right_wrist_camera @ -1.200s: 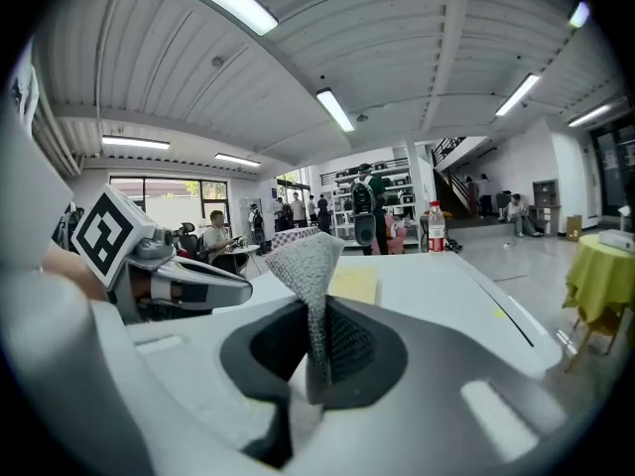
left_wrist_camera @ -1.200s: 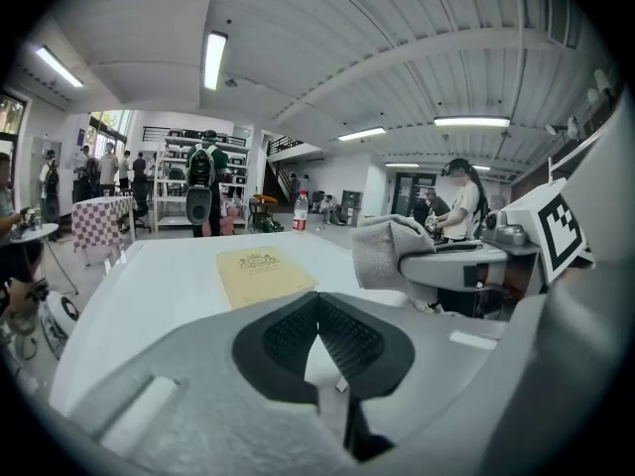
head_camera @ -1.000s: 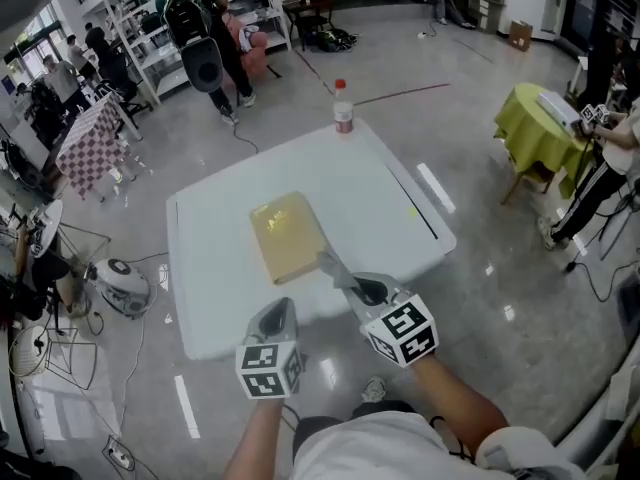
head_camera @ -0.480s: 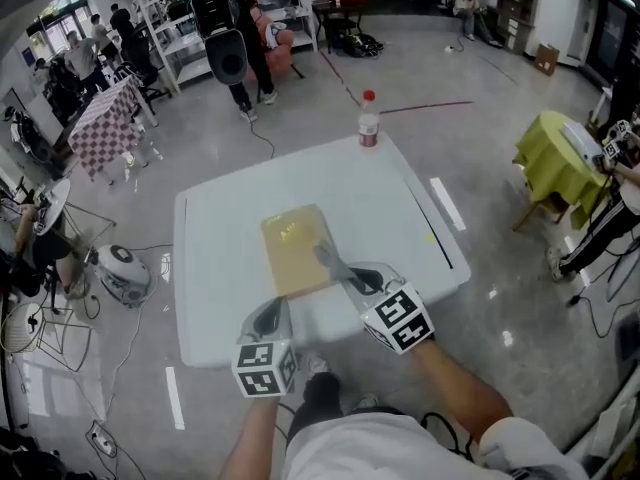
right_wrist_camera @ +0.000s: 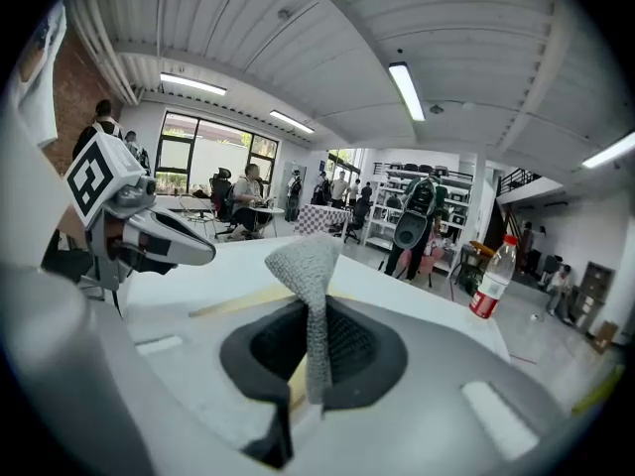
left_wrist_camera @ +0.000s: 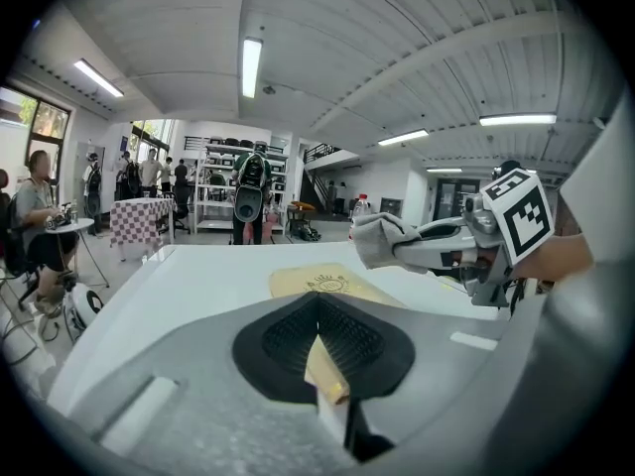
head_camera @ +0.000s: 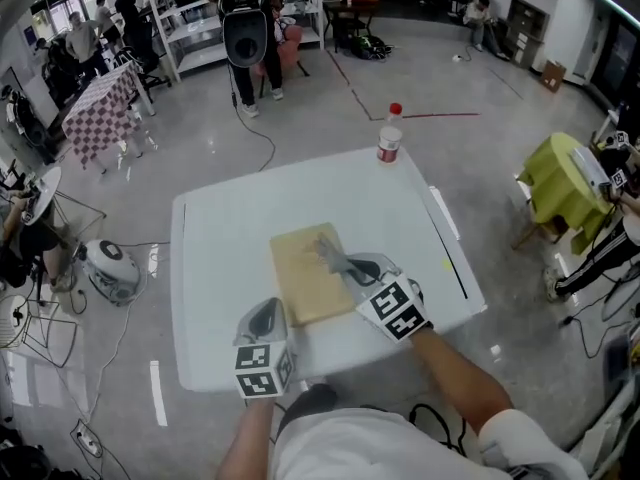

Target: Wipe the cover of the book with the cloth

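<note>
A tan book (head_camera: 305, 276) lies flat on the white table (head_camera: 220, 238). My right gripper (head_camera: 347, 268) is shut on a grey cloth (head_camera: 331, 254), which hangs over the right half of the cover. In the right gripper view the cloth (right_wrist_camera: 308, 266) stands pinched between the jaws, with the book (right_wrist_camera: 248, 302) behind it. My left gripper (head_camera: 268, 311) is shut and holds nothing, just off the book's near left corner. The left gripper view shows the book (left_wrist_camera: 327, 284) ahead and the cloth (left_wrist_camera: 377, 241) at the right gripper's tips.
A water bottle (head_camera: 388, 140) with a red cap stands at the table's far right corner. A round table under a green cloth (head_camera: 565, 183) is to the right. People, shelves and a speaker (head_camera: 245, 33) are at the back; a round device (head_camera: 108, 266) sits on the floor to the left.
My right gripper has carried the cloth from the book's near right corner forward onto the cover. The left gripper has stayed by the near left corner. The head view has shifted.
</note>
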Available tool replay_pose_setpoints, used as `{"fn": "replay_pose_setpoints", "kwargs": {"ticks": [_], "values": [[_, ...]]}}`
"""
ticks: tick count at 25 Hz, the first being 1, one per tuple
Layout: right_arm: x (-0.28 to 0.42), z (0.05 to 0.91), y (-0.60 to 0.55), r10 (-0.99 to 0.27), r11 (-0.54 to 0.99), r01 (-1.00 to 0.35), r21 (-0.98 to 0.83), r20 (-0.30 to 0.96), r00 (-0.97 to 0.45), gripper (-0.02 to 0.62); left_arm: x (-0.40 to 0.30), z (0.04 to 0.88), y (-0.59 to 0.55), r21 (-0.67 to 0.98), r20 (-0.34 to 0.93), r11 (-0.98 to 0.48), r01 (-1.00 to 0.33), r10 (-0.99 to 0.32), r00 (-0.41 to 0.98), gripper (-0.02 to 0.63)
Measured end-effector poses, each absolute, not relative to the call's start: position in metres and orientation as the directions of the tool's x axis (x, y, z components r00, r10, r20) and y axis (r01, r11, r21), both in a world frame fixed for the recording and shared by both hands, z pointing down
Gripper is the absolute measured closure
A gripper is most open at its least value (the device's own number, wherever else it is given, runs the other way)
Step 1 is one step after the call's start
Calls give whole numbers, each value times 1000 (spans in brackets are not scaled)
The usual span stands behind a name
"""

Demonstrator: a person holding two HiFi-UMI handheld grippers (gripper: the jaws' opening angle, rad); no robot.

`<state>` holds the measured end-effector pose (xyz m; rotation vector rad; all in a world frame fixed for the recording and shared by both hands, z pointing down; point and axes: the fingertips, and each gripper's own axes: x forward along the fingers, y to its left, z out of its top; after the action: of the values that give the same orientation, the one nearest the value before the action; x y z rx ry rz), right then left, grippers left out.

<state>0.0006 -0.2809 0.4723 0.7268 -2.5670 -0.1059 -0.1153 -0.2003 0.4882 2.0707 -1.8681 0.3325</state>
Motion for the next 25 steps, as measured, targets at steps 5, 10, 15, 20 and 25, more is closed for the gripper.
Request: {"fn": "replay_pose_setpoints", "kwargs": {"ticks": [5, 10, 15, 20, 25], "values": [[-24, 484, -317, -502, 865, -428, 264, 451, -737, 578, -128, 498, -226, 100, 385, -101, -990, -914, 132, 600], [-45, 491, -358, -523, 849, -381, 366, 483, -702, 578, -142, 501, -246, 134, 366, -104, -986, -919, 147, 600], [-62, 510, -384, -525, 844, -331, 422, 521, -673, 578, -144, 508, -253, 160, 365, -126, -979, -914, 177, 600], [-70, 526, -387, -482, 871, -297, 392, 565, -670, 578, -146, 509, -257, 162, 357, -140, -977, -914, 191, 600], [-71, 530, -370, -441, 893, -265, 365, 583, -682, 578, -145, 509, -253, 172, 364, -117, -978, -915, 173, 600]]}}
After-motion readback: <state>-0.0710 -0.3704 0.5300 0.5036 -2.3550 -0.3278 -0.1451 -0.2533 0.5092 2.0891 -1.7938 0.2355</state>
